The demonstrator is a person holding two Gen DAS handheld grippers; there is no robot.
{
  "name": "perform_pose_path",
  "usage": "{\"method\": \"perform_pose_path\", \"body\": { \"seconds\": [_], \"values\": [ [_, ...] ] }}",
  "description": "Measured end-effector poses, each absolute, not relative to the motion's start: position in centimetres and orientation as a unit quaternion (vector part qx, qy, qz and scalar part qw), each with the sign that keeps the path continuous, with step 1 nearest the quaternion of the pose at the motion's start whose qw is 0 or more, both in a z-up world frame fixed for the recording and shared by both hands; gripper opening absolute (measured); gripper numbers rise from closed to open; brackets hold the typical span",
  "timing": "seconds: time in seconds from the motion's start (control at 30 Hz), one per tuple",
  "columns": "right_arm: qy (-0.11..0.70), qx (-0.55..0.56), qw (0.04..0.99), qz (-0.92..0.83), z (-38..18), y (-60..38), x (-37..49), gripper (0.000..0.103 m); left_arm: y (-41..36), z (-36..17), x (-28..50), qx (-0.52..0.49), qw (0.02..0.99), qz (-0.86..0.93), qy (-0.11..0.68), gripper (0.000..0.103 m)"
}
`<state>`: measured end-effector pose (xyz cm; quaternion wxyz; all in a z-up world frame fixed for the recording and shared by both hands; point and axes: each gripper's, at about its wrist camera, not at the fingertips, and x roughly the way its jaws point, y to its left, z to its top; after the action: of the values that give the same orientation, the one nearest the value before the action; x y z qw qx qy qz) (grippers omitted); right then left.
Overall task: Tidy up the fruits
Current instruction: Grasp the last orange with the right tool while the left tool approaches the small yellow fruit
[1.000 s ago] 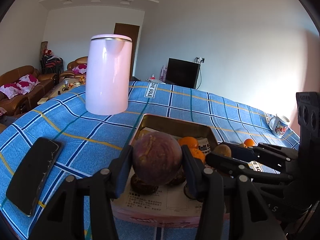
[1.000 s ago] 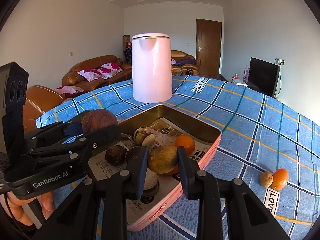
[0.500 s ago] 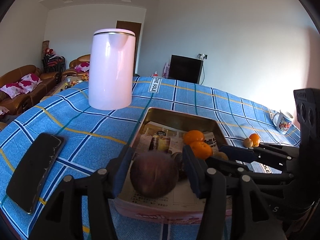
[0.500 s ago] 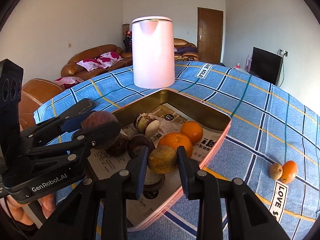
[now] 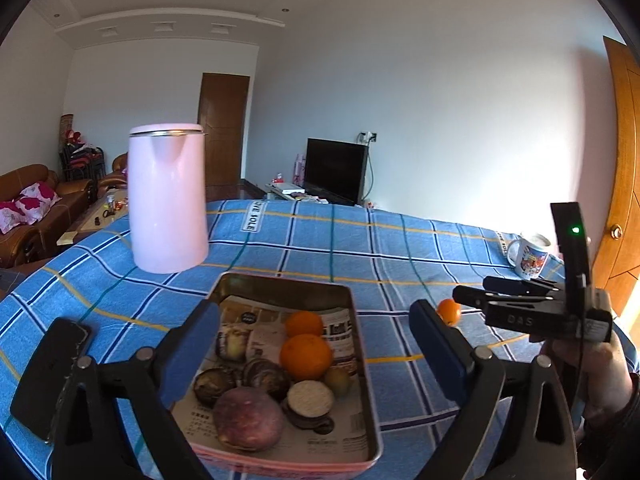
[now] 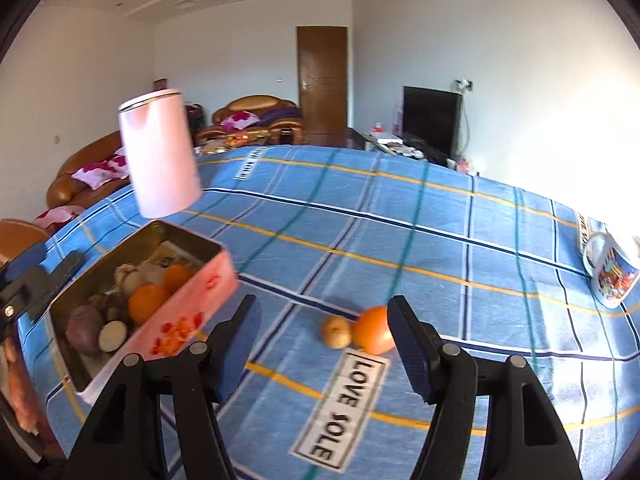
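Both grippers empty, between picks. Left gripper [image 5: 314,344] hangs over the pink tin [image 5: 362,360], jaws opening and already wide apart, nothing between the pads; a large purplish fruit [image 5: 248,418] lies in the tin's near end among two oranges [image 5: 306,356], dark round fruits and a small green one, all on newspaper lining. Right gripper [image 6: 324,346] points at the blue checked tablecloth [image 6: 440,240] right of the tin, jaws opening, nothing clamped. Two loose fruits remain on the cloth: a small orange [image 6: 374,336] and a small yellowish-brown fruit [image 6: 337,332], touching each other, the orange just beside the right-hand pad. Judgement: step in hand is the reach for these last two; next move calls for lowering the right gripper, bracketing one fruit without nudging its neighbour, since round fruit will likely roll. Right wrist view shows both loose fruits and the tin's decorated outer wall; left wrist view shows only the orange past its own finger, but gives the tin's full contents, a dark phone [image 5: 50,376] on the cloth, and the hand [image 5: 600,372] carrying the right gripper. Pink kettle [image 5: 168,200] and mug [image 6: 610,276] appear in both.
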<state>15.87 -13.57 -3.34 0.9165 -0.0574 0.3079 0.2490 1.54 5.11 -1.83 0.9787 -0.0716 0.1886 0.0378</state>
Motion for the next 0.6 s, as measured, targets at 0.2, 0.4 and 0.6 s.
{"method": "perform_pose_path", "body": {
  "seconds": [0.2, 0.4, 0.6],
  "values": [
    [0.359, -0.016, 0.907, 0.221, -5.4, -15.4, 19.7, 0.067, 1.9, -0.9, 4.4, -0.058, 0.977, 0.007, 0.204, 0.099],
    [0.393, 0.001, 0.895, 0.211, -7.1, -15.1, 21.4, 0.052, 0.4, -1.0, 6.4, -0.05, 0.975, 0.004, 0.217, 0.099],
    [0.412, 0.025, 0.88, 0.234, -7.9, -14.6, 22.0, 0.051, 0.0, -1.6, 7.7, -0.054, 0.973, 0.006, 0.225, 0.099]
  ]
}}
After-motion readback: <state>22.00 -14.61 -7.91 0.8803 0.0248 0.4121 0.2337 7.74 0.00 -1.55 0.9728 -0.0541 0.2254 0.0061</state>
